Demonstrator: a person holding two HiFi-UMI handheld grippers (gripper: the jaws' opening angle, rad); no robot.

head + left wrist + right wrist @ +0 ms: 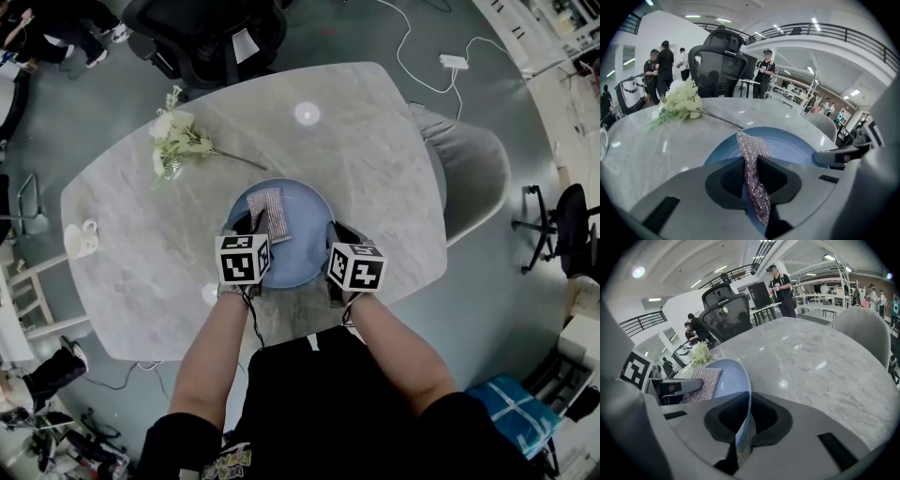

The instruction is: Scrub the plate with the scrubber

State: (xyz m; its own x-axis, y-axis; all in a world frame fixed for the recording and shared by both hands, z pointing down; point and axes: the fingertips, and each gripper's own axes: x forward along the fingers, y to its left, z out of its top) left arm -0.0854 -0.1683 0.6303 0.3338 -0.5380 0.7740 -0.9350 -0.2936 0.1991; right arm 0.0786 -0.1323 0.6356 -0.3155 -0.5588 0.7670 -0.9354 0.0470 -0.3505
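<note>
A light blue plate (305, 220) sits on the marble table near the front edge. A glittery pink-silver scrubber (270, 216) lies on the plate's left half. My left gripper (255, 225) is shut on the scrubber's near edge; in the left gripper view the scrubber (754, 173) runs between the jaws out over the plate (792, 145). My right gripper (332, 234) is shut on the plate's right rim. In the right gripper view the plate's rim (746, 399) stands edge-on between the jaws, and the scrubber (701, 383) shows on the plate.
White artificial flowers (178, 141) lie on the table at the back left. A white mug (81, 240) stands near the left edge. A black office chair (211, 37) is behind the table and a grey chair (473, 173) at the right. People stand in the background.
</note>
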